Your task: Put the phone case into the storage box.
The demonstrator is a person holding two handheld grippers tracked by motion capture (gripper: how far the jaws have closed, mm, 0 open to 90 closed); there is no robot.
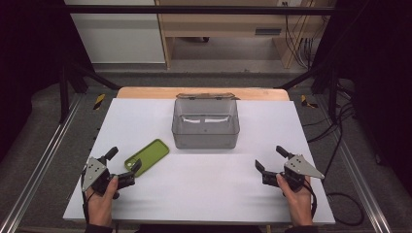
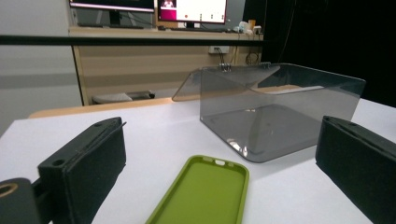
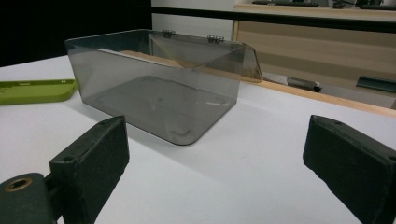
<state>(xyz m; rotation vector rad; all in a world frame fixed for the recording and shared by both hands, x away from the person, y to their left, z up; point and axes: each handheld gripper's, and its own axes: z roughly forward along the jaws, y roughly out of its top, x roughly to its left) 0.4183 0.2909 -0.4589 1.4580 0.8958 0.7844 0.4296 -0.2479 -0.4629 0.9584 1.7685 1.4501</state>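
Observation:
A lime-green phone case (image 1: 146,155) lies hollow side up on the white table top (image 1: 204,194), left of centre. Behind it stands a clear smoky plastic box (image 1: 205,124), empty, its hinged lid (image 1: 206,96) tipped open at the back. My left gripper (image 1: 125,159) is open at the case's near end. In the left gripper view the case (image 2: 205,196) lies on the table between the wide-apart jaws, which do not press on it, with the box (image 2: 280,116) beyond. My right gripper (image 1: 270,158) is open over bare table at the front right. Its view shows the box (image 3: 159,88) and the case (image 3: 37,91) at far left.
A wooden strip (image 1: 145,92) edges the table's far side. Beyond it are a wooden bench (image 1: 228,24), a black cross bar (image 1: 204,9) and cables (image 1: 301,43). Metal rails (image 1: 43,155) run along both sides of the table. Monitors (image 2: 191,10) stand on the far bench.

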